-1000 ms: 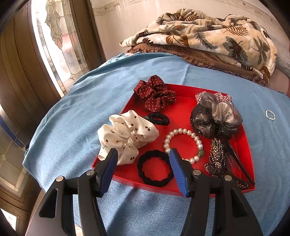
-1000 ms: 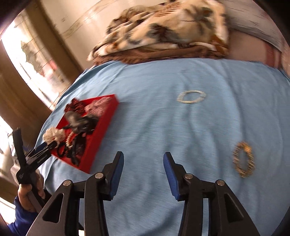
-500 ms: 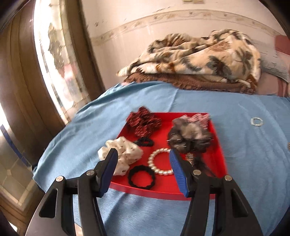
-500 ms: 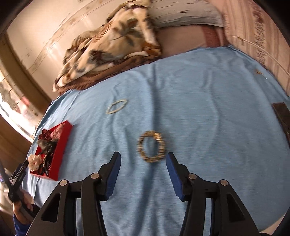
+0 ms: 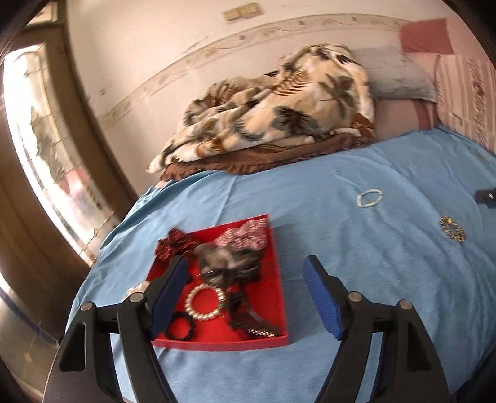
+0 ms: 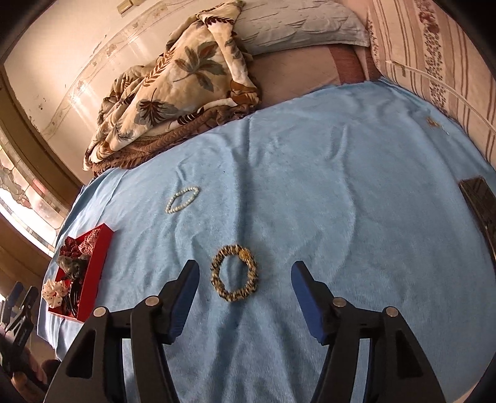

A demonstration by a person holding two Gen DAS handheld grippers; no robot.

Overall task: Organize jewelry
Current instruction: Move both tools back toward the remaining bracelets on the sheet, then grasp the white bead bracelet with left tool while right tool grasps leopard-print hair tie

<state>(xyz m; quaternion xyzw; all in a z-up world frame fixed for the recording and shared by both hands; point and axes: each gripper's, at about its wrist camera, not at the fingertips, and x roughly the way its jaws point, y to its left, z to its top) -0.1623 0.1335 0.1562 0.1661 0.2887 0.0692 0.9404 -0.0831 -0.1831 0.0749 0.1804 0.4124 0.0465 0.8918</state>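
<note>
A red tray (image 5: 276, 272) on the blue bedsheet holds scrunchies, black hair ties, a dark clip and a pearl bracelet (image 5: 205, 302). My left gripper (image 5: 245, 294) is open and empty, raised above the tray's near right part. A gold-brown bracelet (image 6: 234, 280) lies on the sheet just ahead of my right gripper (image 6: 243, 297), which is open and empty above it. A small white bead bracelet (image 6: 182, 198) lies farther back. Both bracelets show in the left wrist view, the gold one (image 5: 452, 228) and the white one (image 5: 369, 198). The tray also shows in the right wrist view (image 6: 96, 266).
A folded leaf-print blanket (image 6: 176, 83) and a grey pillow (image 6: 297, 24) lie at the back by the wall. A dark flat object (image 6: 479, 198) lies at the sheet's right edge. A window is on the left. The left gripper shows at the far left (image 6: 17, 307).
My left gripper has pulled up and back from the tray and turned right. My right gripper has swung right and come to the gold-brown bracelet, now between its fingers' line.
</note>
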